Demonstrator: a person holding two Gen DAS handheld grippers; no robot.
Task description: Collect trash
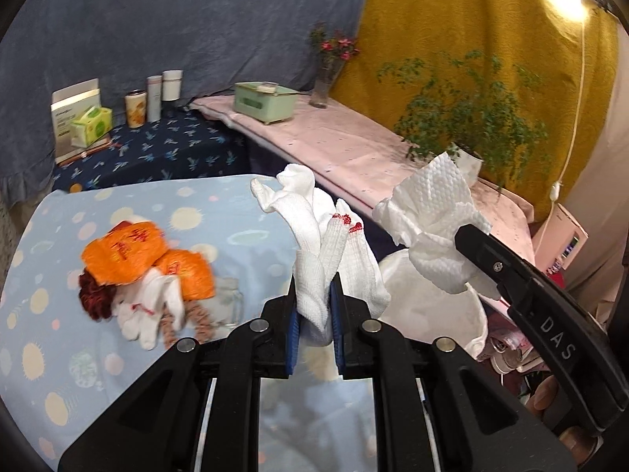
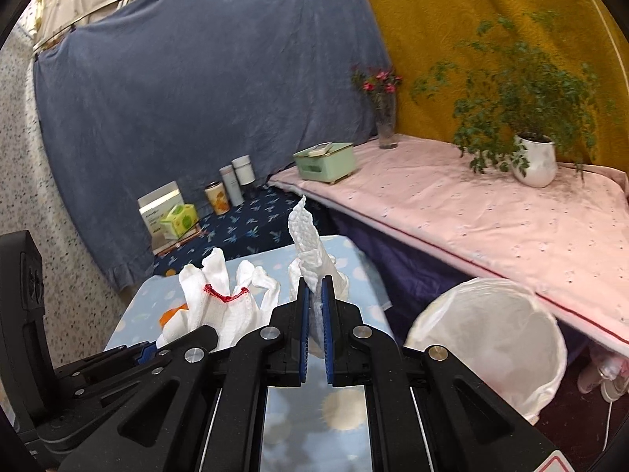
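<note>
In the left wrist view my left gripper (image 1: 314, 306) is shut on a white knit glove (image 1: 310, 228) with red cuff trim, held up above the blue dotted tablecloth (image 1: 47, 314). To its right, my right gripper (image 1: 466, 238) is shut on a crumpled white paper towel (image 1: 428, 212). Below both stands a bin lined with a white bag (image 1: 432, 310). In the right wrist view my right gripper (image 2: 314, 299) pinches the paper towel (image 2: 304, 224). My left gripper (image 2: 151, 350) with the glove (image 2: 224, 303) is at the lower left, and the bin (image 2: 491, 334) is to the right.
On the table lie orange wrappers (image 1: 129, 253), another white glove (image 1: 147, 314), dark red yarn (image 1: 92, 293) and a glass mug (image 1: 230, 303). A pink-covered bench (image 2: 491, 228) carries a potted plant (image 2: 534, 157), a green box (image 2: 324, 161) and a vase (image 2: 385, 118). Boxes and cups (image 2: 216, 196) stand at the back.
</note>
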